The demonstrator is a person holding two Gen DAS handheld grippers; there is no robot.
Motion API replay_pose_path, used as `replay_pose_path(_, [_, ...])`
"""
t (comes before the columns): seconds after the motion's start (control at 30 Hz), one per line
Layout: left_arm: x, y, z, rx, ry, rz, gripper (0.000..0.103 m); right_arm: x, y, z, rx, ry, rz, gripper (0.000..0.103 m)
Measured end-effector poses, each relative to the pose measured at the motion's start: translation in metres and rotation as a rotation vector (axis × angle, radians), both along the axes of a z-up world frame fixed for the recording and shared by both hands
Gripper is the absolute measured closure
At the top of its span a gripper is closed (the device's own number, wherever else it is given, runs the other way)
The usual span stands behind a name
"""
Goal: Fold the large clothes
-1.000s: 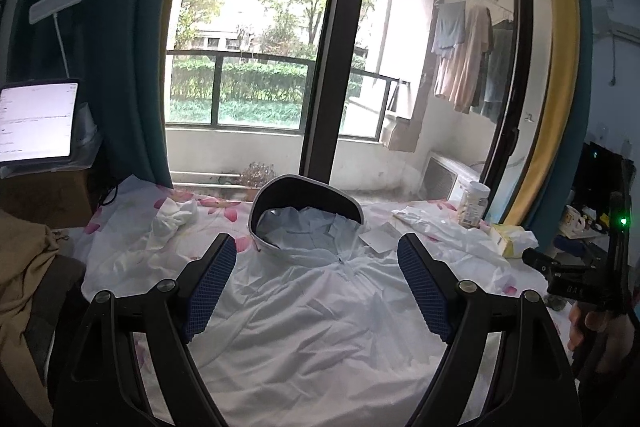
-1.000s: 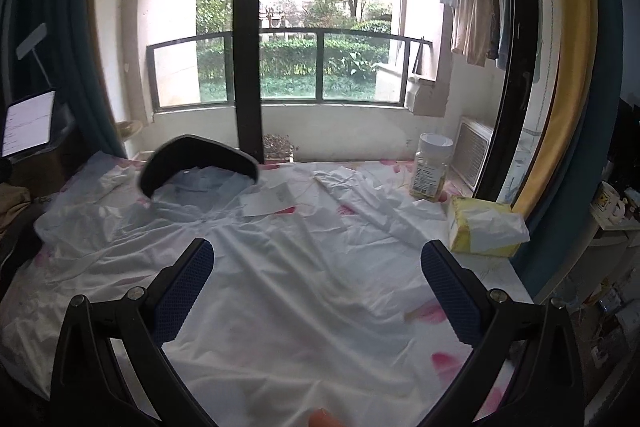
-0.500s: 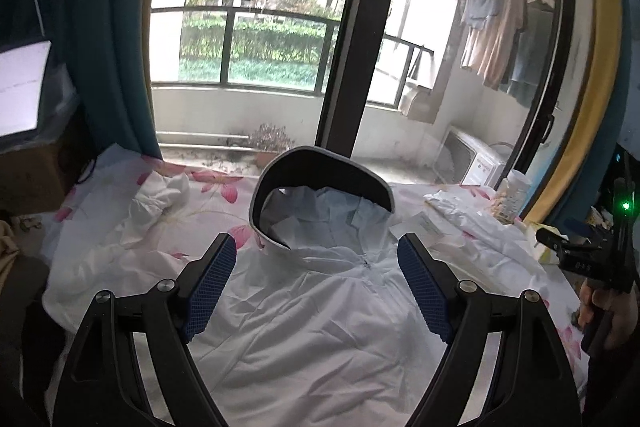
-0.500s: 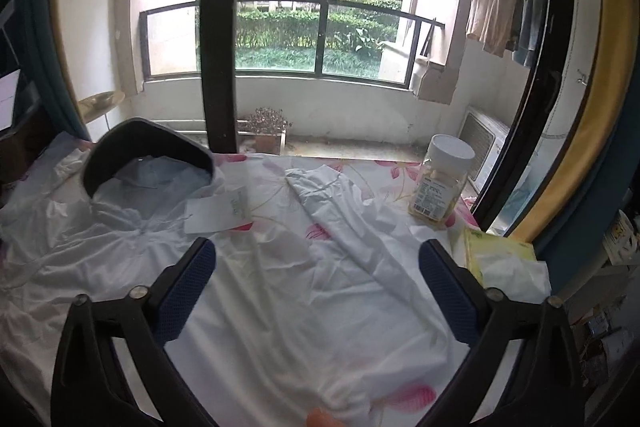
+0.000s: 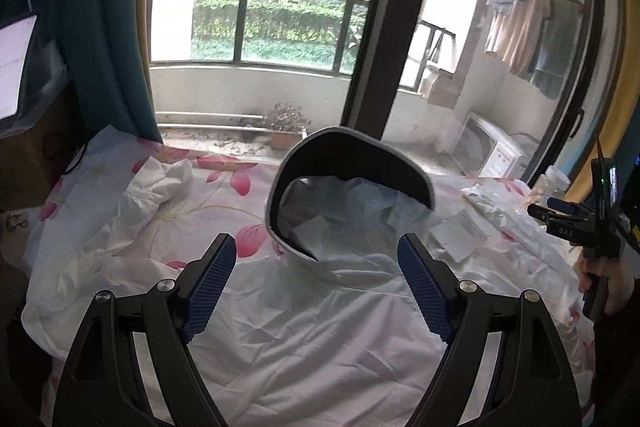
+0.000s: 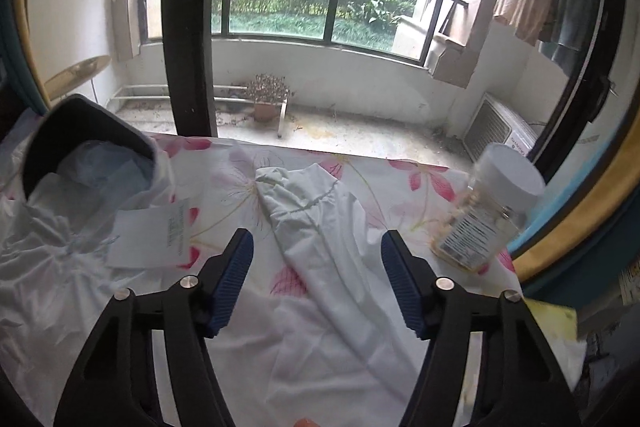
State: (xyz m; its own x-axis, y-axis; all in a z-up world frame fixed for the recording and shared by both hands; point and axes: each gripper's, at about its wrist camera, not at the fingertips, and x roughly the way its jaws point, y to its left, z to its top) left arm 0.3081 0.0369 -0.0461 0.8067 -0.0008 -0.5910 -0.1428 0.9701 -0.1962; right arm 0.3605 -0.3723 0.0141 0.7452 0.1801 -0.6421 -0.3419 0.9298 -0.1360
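1. A white hooded jacket [image 5: 320, 327] is seen spread flat over a floral sheet [image 5: 208, 195], hood [image 5: 348, 187] toward the window.
2. L gripper [image 5: 316, 283] is held released above the jacket's chest, just below the hood; nothing is gripped.
3. R gripper [image 6: 316, 279] is poised over the jacket's sleeve [image 6: 320, 223], jaws just narrowed, pads not yet pressed on cloth.
4. A paper tag [image 6: 152, 239] is seen beside the hood; a pill bottle [image 6: 484, 211] is stood near the sheet's far-right edge.

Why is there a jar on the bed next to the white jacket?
That does look out of place: a white-lidded jar stands on the flowered sheet, close beside the jacket's spread sleeve, where folding could knock it over.
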Motion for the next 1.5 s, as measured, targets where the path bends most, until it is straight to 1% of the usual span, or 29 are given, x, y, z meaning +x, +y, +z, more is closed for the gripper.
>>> replay_pose_path(0.07, [0.006,0.004,-0.005,-0.003,0.015,0.009,0.018,0.012,0.003,-0.006,-0.009,0.009,0.006,0.04])
replay_pose_path(0.17, [0.014,0.009,-0.015,-0.007,0.038,0.018,0.018,0.03,0.007,-0.019,-0.014,0.047,0.016,0.04])
replay_pose_path(0.47, [0.029,0.01,-0.038,0.007,0.098,0.031,0.018,0.062,0.019,-0.057,-0.034,0.138,0.024,0.041])
replay_pose_path(0.57, [0.031,0.011,-0.042,0.008,0.11,0.03,0.018,0.065,0.02,-0.064,-0.013,0.16,0.035,0.05])
replay_pose_path(0.6, [0.032,0.011,-0.043,0.01,0.113,0.03,0.018,0.065,0.019,-0.063,-0.002,0.165,0.045,0.061])
replay_pose_path(0.63, [0.033,0.01,-0.045,0.01,0.116,0.028,0.018,0.065,0.019,-0.062,0.004,0.163,0.047,0.07])
replay_pose_path(0.67, [0.033,0.009,-0.045,0.009,0.117,0.025,0.018,0.066,0.019,-0.062,0.007,0.161,0.045,0.074])
replay_pose_path(0.73, [0.033,0.008,-0.045,0.01,0.115,0.02,0.018,0.065,0.018,-0.061,0.016,0.162,0.051,0.095])
replay_pose_path(0.8, [0.032,0.005,-0.043,0.01,0.112,0.014,0.018,0.065,0.018,-0.061,0.016,0.156,0.042,0.101])
replay_pose_path(0.87, [0.03,0.004,-0.041,0.012,0.107,0.01,0.018,0.064,0.015,-0.058,0.035,0.142,0.034,0.101])
replay_pose_path(1.0, [0.026,0.001,-0.034,0.013,0.093,0.002,0.018,0.059,0.008,-0.04,0.062,0.084,0.012,0.102])
replay_pose_path(1.13, [0.03,-0.005,-0.033,0.034,0.1,-0.007,0.018,0.047,0.003,-0.022,0.085,0.034,-0.004,0.102])
replay_pose_path(1.23, [0.033,-0.012,-0.032,0.028,0.108,-0.018,0.018,0.042,-0.002,-0.017,0.094,0.022,-0.008,0.102])
replay_pose_path(1.33, [0.032,-0.023,-0.029,0.039,0.111,-0.037,0.018,0.036,-0.006,-0.013,0.098,0.024,-0.01,0.102])
replay_pose_path(1.5, [0.028,-0.037,-0.026,0.025,0.116,-0.053,0.018,0.022,-0.018,0.0,0.108,0.003,-0.019,0.102])
